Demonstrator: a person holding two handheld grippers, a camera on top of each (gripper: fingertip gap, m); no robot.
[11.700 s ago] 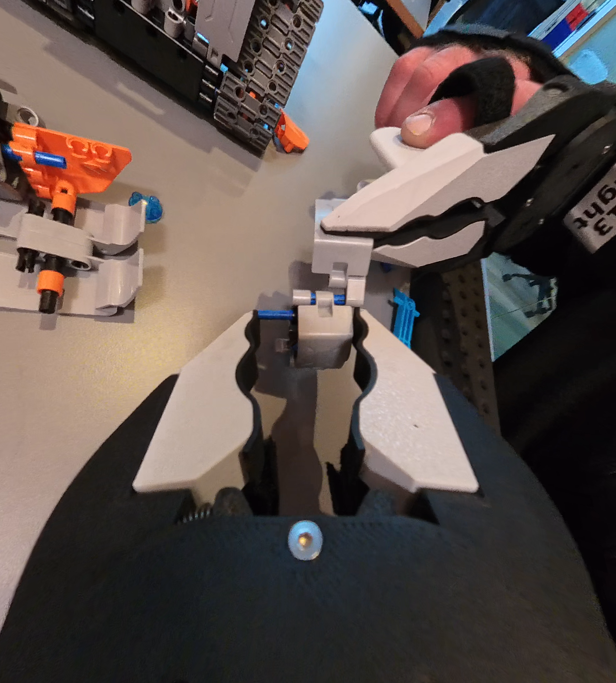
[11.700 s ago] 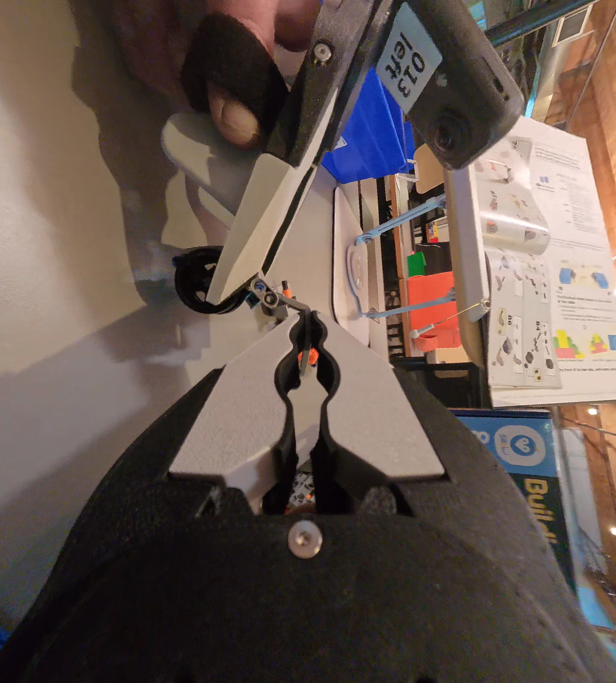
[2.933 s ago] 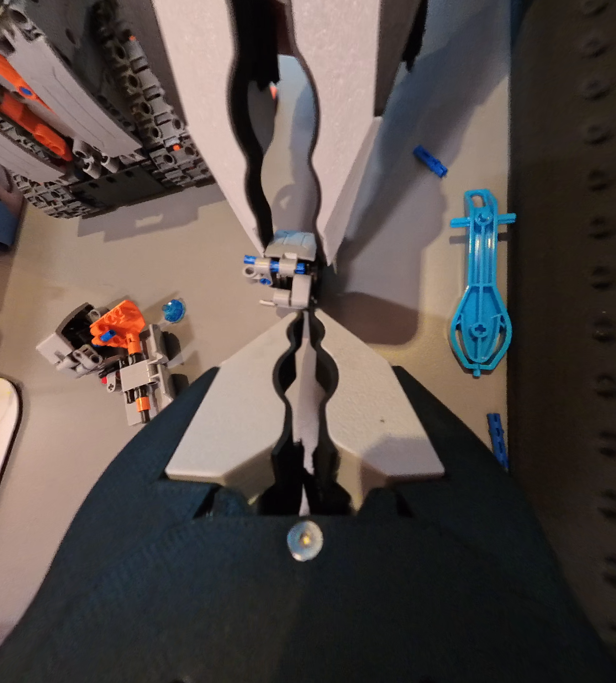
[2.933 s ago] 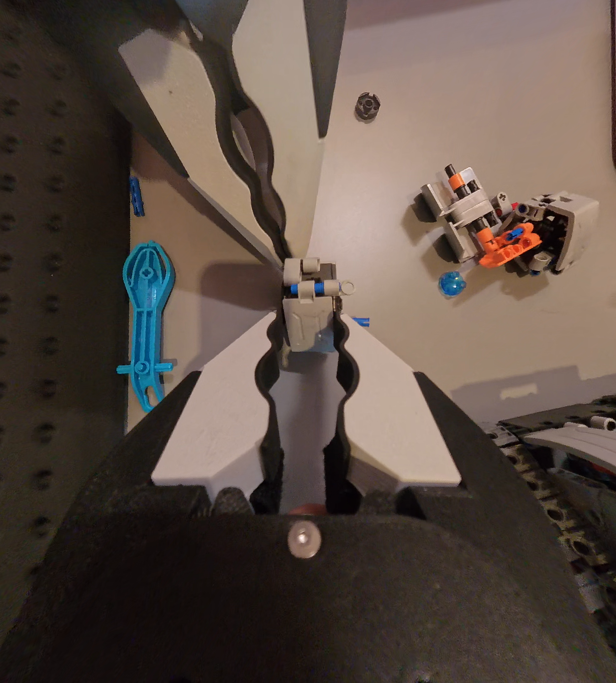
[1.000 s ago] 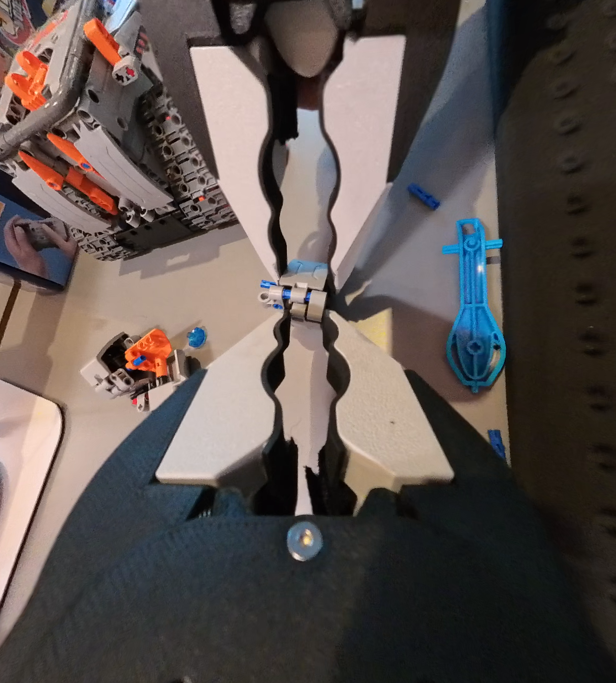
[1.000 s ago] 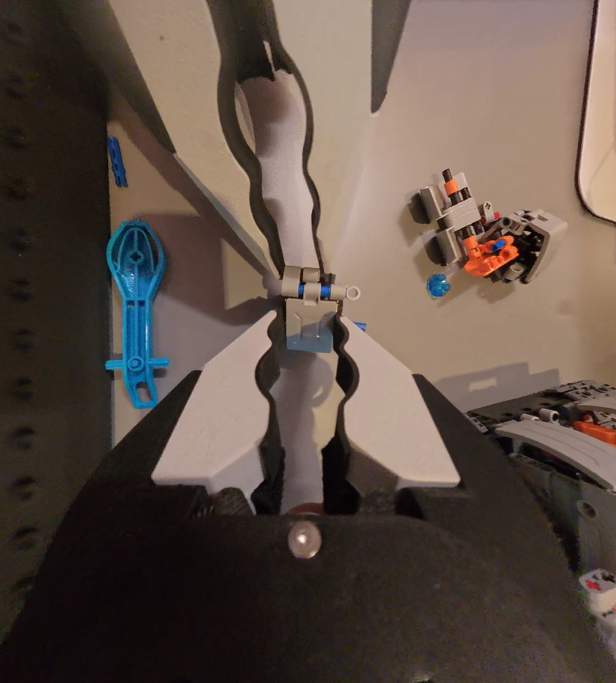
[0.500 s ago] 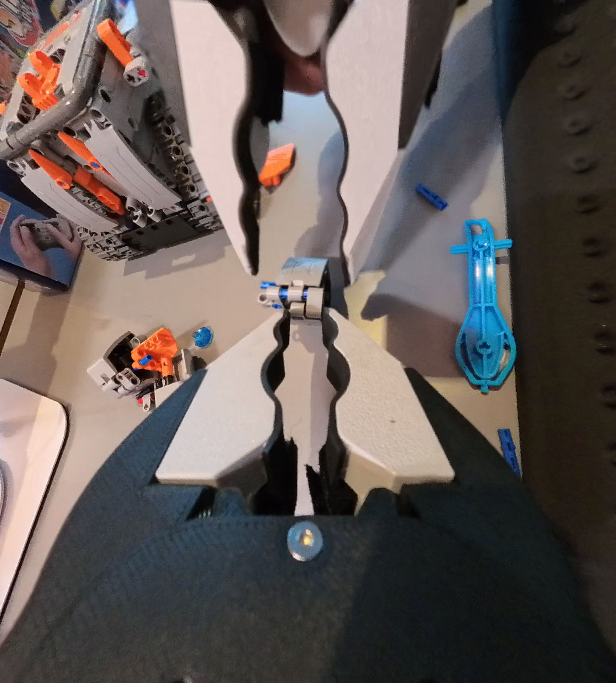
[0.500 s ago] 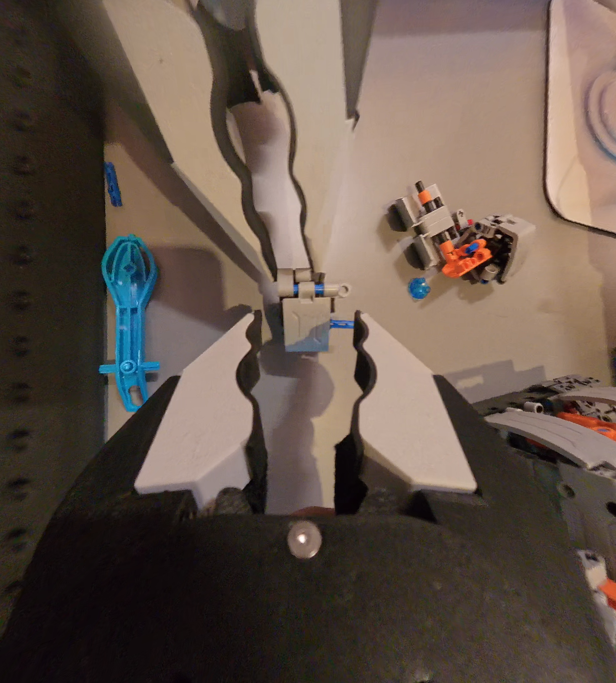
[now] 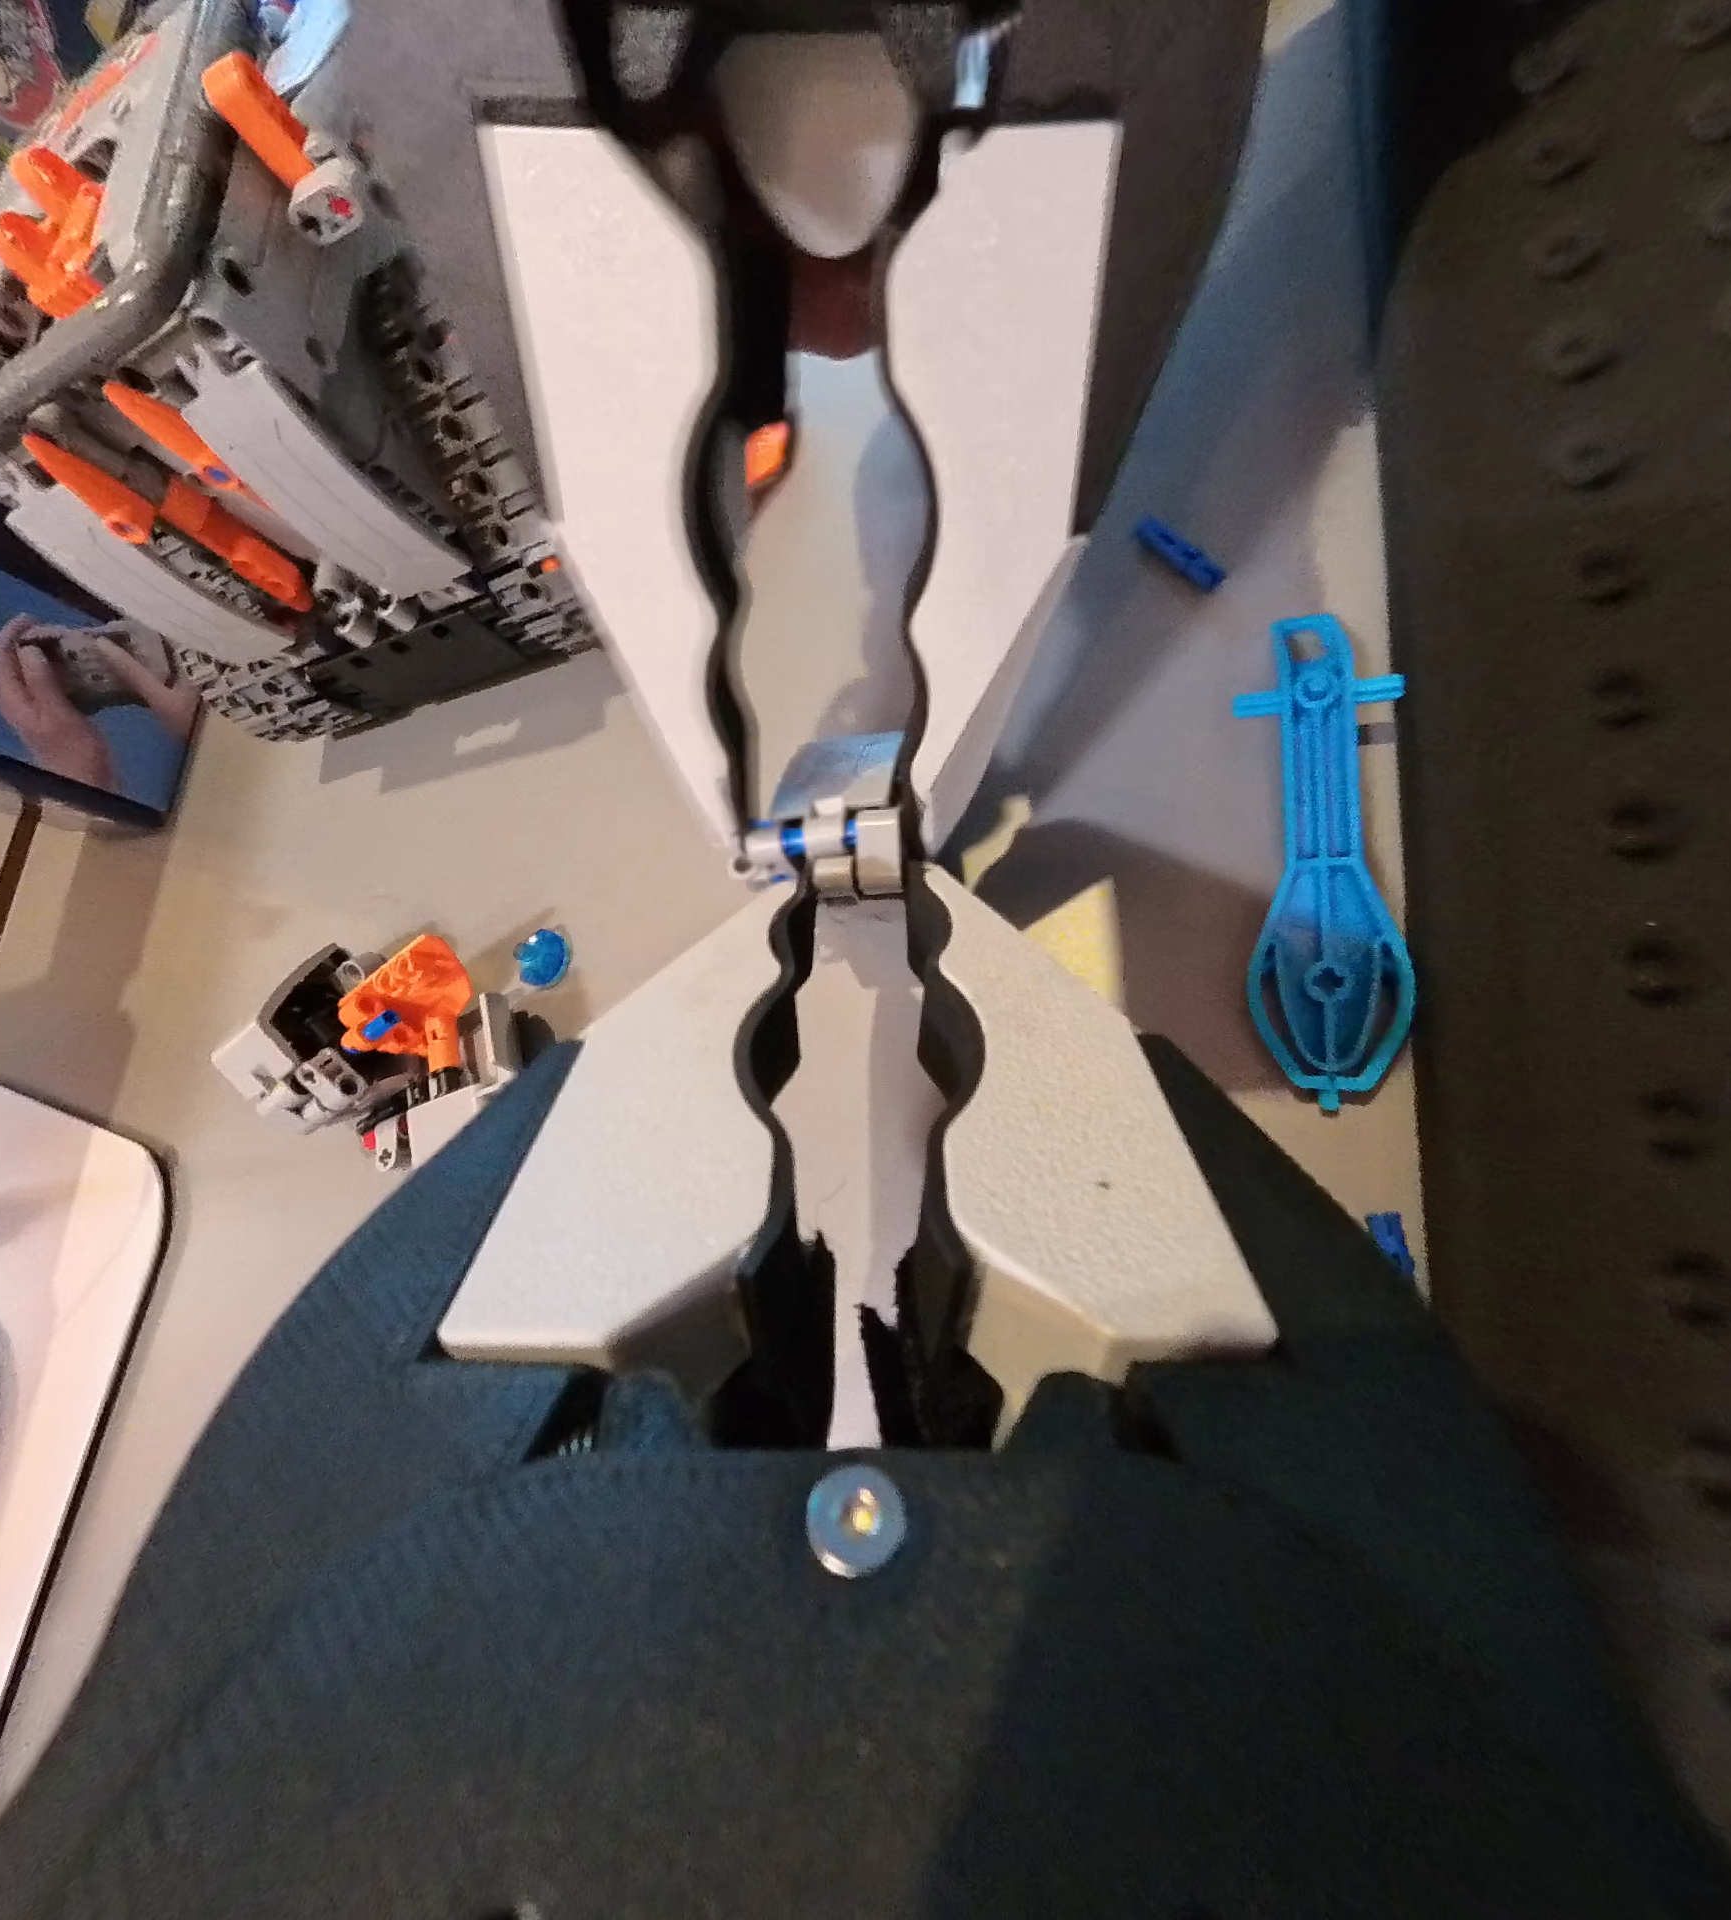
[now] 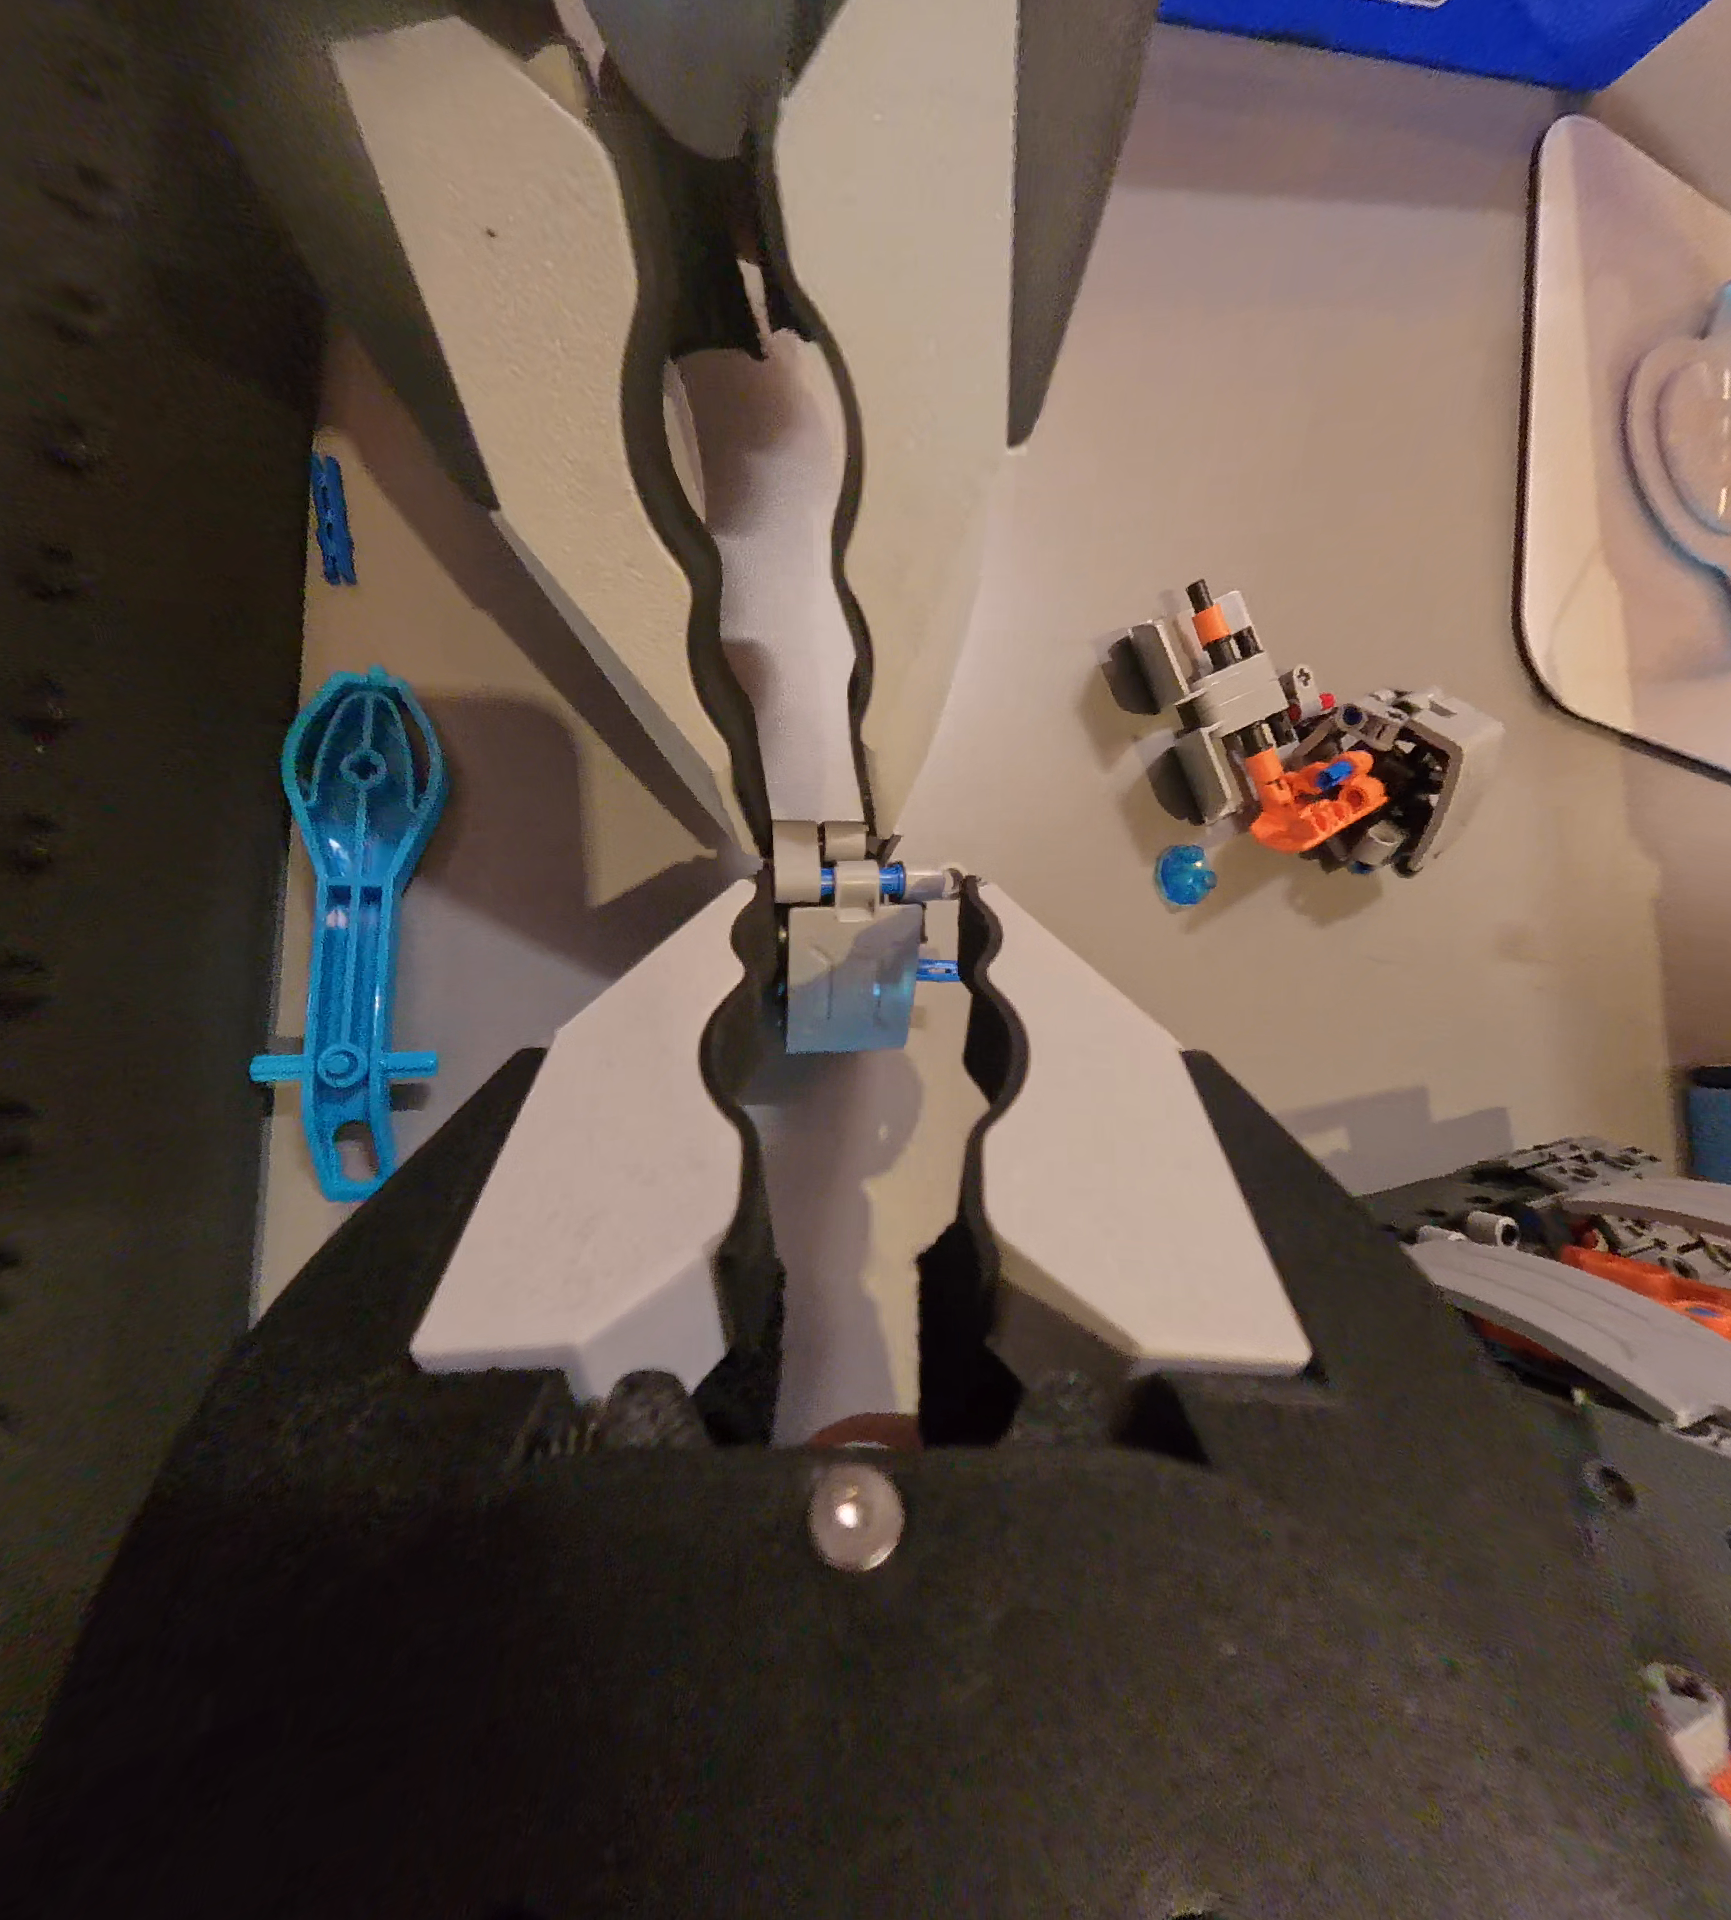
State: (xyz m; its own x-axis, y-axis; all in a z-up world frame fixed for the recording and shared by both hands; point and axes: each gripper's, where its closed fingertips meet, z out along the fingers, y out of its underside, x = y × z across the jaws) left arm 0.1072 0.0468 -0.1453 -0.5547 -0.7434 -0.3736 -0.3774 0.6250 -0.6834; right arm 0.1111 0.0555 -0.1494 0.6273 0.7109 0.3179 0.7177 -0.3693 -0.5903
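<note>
Beige tabletop fills both wrist views, and we see the two grippers meeting tip to tip above it, pointing straight at each other. At 10 o'clock in the left wrist view sits a large grey and orange brick model. Our left gripper is clamped on the hinge end of a small grey brick assembly. In the right wrist view that assembly lies between the spread fingers of the right gripper, which do not close on it. Its blue axle runs from 9 to 3 o'clock, across the fingers. A blue separator tool lies at 9 o'clock, its long axis 12 to 6. A smaller orange and grey subassembly rests at 2 o'clock
</note>
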